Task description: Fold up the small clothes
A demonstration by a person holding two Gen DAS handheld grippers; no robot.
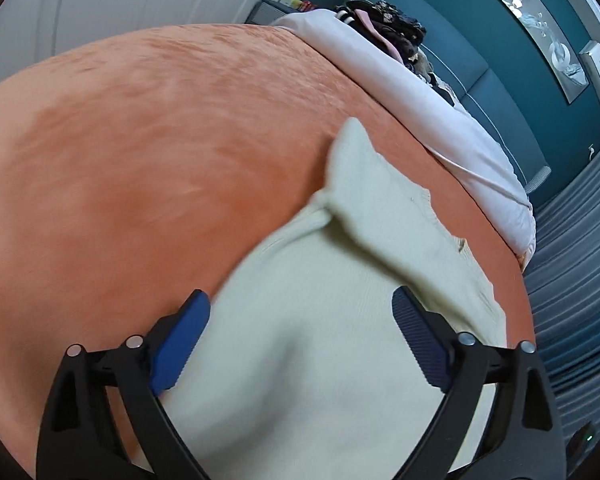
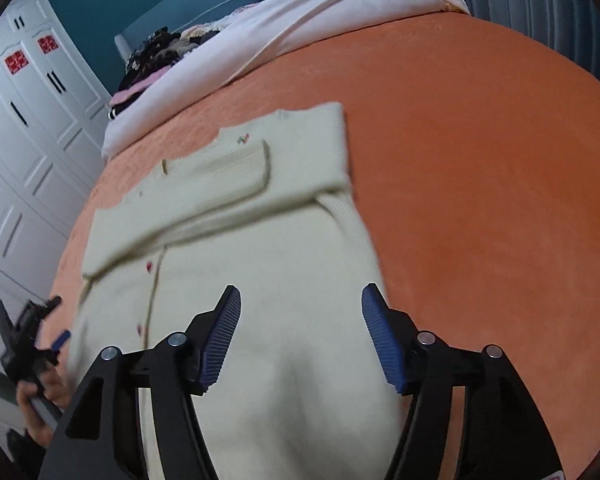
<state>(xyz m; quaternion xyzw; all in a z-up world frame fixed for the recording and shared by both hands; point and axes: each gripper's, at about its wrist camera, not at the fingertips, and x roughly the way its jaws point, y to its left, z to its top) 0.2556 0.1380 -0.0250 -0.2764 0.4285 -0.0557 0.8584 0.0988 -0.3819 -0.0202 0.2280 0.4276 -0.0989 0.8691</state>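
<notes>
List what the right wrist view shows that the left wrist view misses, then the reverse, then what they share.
Only the right wrist view: the cardigan's button placket, its small embroidered motif, the white wardrobe doors, and the left gripper in the person's hand.
Only the left wrist view: the framed wall art.
Both: the cream cardigan on the orange bedspread, the white duvet, the dark clothes pile, open jaws.

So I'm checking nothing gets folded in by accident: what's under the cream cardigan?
The cream cardigan lies on the orange bedspread, which shows all around it. Anything directly beneath the knit is covered and can't be seen.
</notes>
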